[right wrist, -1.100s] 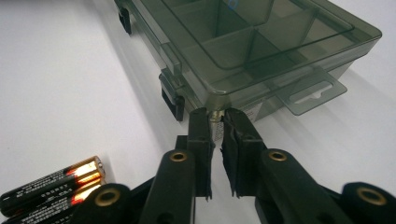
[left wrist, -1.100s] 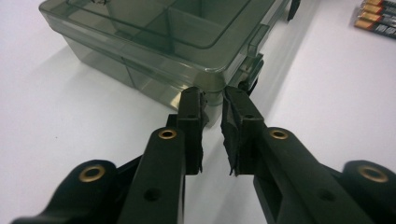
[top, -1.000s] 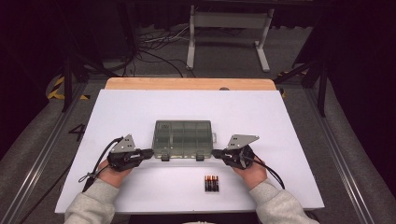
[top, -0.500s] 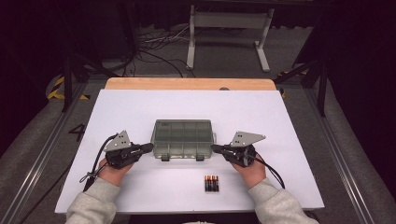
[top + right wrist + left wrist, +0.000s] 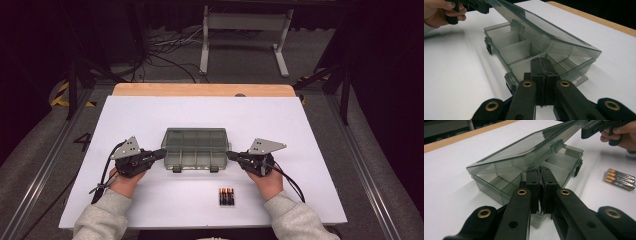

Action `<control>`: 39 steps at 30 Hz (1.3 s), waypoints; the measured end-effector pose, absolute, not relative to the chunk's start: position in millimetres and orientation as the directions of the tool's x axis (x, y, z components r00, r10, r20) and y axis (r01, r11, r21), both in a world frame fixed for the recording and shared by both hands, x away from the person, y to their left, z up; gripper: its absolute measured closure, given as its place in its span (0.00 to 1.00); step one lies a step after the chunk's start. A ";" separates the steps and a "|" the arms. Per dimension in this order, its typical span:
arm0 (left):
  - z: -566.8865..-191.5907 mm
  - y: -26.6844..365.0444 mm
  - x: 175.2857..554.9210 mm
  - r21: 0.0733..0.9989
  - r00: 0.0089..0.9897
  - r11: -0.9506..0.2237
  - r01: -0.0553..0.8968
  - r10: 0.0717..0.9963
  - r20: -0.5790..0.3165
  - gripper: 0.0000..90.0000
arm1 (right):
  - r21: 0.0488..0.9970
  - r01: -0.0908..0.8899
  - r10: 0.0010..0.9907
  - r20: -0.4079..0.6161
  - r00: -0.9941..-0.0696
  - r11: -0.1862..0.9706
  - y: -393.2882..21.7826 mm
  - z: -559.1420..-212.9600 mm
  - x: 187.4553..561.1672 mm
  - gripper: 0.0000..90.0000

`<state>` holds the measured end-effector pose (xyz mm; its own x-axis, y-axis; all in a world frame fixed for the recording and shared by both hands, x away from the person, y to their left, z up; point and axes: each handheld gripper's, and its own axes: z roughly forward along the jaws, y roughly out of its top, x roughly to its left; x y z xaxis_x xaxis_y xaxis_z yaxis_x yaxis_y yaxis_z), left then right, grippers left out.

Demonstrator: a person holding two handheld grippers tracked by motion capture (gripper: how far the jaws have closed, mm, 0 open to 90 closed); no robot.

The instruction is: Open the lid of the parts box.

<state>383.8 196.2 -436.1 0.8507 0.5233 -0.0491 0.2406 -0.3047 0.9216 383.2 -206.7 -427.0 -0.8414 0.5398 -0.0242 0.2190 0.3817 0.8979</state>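
**Box lid lifted from both ends**

High view: the plastic box [image 5: 196,148] sits mid-worktop [image 5: 300,200], left tongs [image 5: 161,152] and right tongs [image 5: 231,155] at its ends, batteries [image 5: 226,196] nearby.

Left gripper view: shut tongs [image 5: 539,173] under the raised lid [image 5: 524,150].

Right gripper view: tongs [image 5: 541,61] closed, empty.

Smoky clear compartment box [image 5: 196,148], lid part-raised, mid-table, w/ dividers.

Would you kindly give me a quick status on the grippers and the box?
Left gripper and right gripper shut, one at each end of the compartment box. Lid partly raised. Batteries lie apart, nearer the person. Nothing in the way.
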 end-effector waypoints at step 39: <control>-445.3 180.6 380.5 0.830 0.906 -0.481 0.283 0.418 -0.067 0.54 | 0.874 0.161 0.569 -0.150 -0.808 0.459 -192.6 -374.7 426.0 0.63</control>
